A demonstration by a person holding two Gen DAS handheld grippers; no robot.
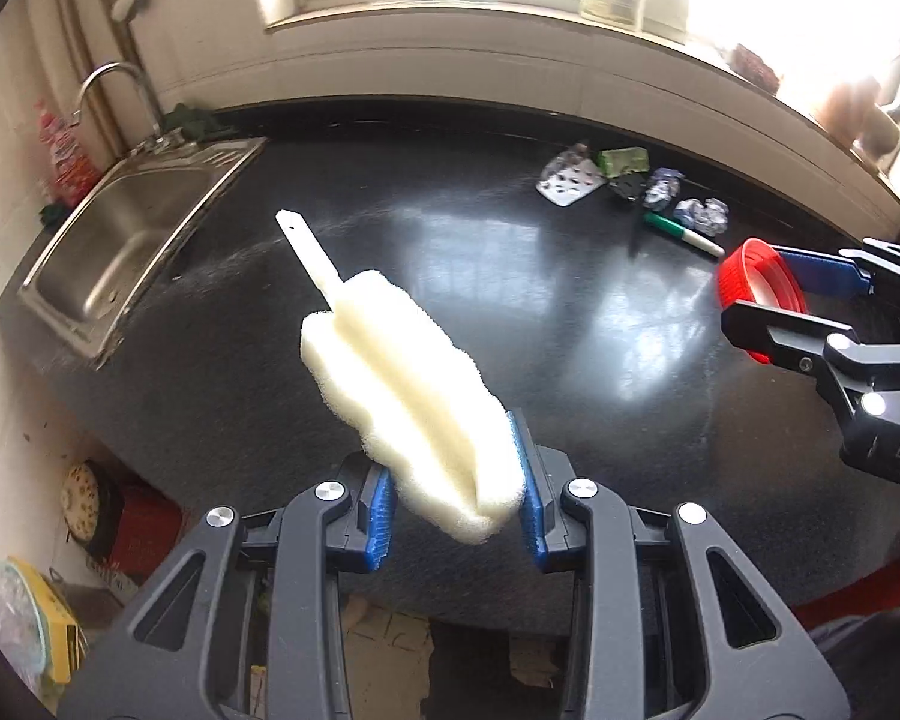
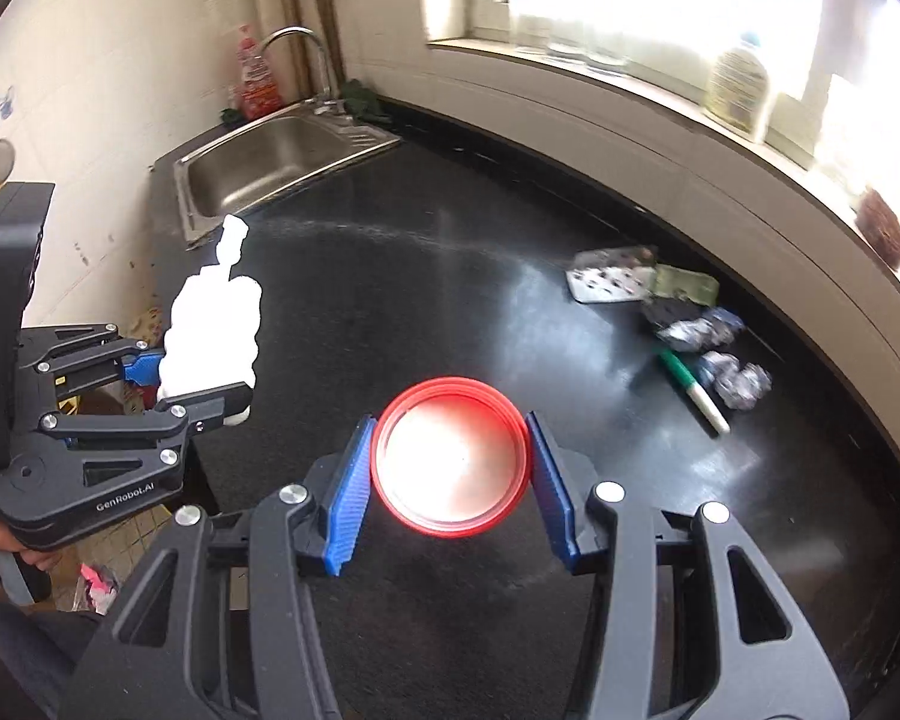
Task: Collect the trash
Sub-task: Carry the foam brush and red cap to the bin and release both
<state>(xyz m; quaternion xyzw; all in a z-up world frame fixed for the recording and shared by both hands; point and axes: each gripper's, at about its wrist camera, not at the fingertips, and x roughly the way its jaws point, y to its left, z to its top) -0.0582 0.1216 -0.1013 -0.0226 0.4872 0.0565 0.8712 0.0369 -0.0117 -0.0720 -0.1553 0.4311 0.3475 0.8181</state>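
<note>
Between right fingers (image 2: 342,492): red lid (image 2: 450,456), clamped.

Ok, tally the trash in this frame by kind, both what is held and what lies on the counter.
Sponge brush, held in left gripper: 1
Red lid, held in right gripper: 1
Foil balls: 3
Blister pack: 1
Green wrapper: 1
Black scrap: 1
Green marker: 1
Total: 9
</note>
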